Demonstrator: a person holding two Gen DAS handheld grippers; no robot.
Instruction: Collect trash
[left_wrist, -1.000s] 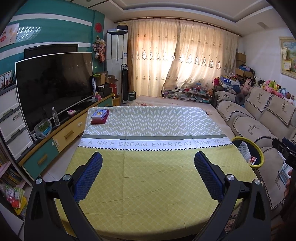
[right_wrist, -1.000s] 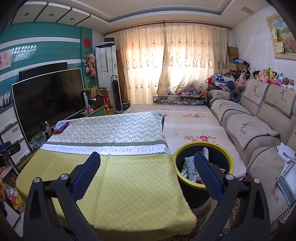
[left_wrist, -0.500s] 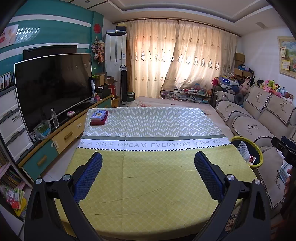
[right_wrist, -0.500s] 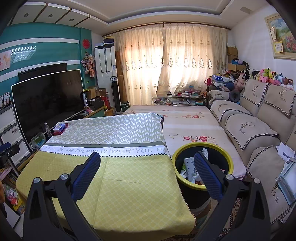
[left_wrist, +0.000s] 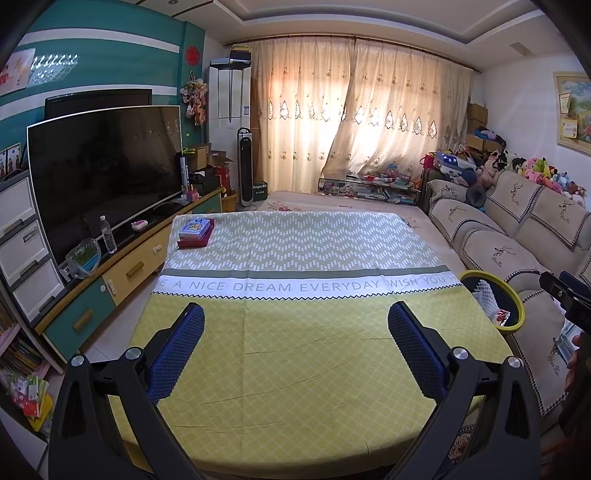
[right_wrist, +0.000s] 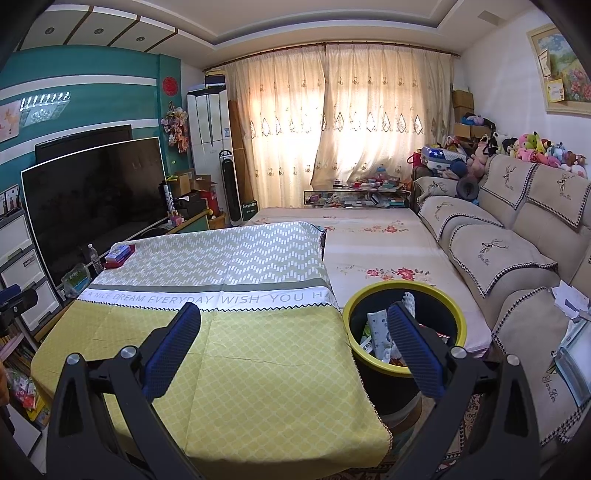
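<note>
A black trash bin with a yellow rim (right_wrist: 454, 314) stands on the floor at the table's right edge, holding white wrappers and other trash (right_wrist: 378, 332). It also shows in the left wrist view (left_wrist: 517, 295). My left gripper (left_wrist: 295, 314) is open and empty above the near part of the yellow tablecloth (left_wrist: 295, 350). My right gripper (right_wrist: 293, 314) is open and empty above the table's right side, its right finger (right_wrist: 413, 347) in front of the bin. I see no loose trash on the cloth.
A stack of boxes (left_wrist: 195, 232) lies at the table's far left corner. A TV (left_wrist: 103, 173) and cabinet (left_wrist: 129, 266) stand left. A sofa (right_wrist: 517, 240) runs along the right. A floral mat (right_wrist: 376, 240) lies beyond the bin.
Both views have shifted very slightly. Both grippers stay open and empty over the table.
</note>
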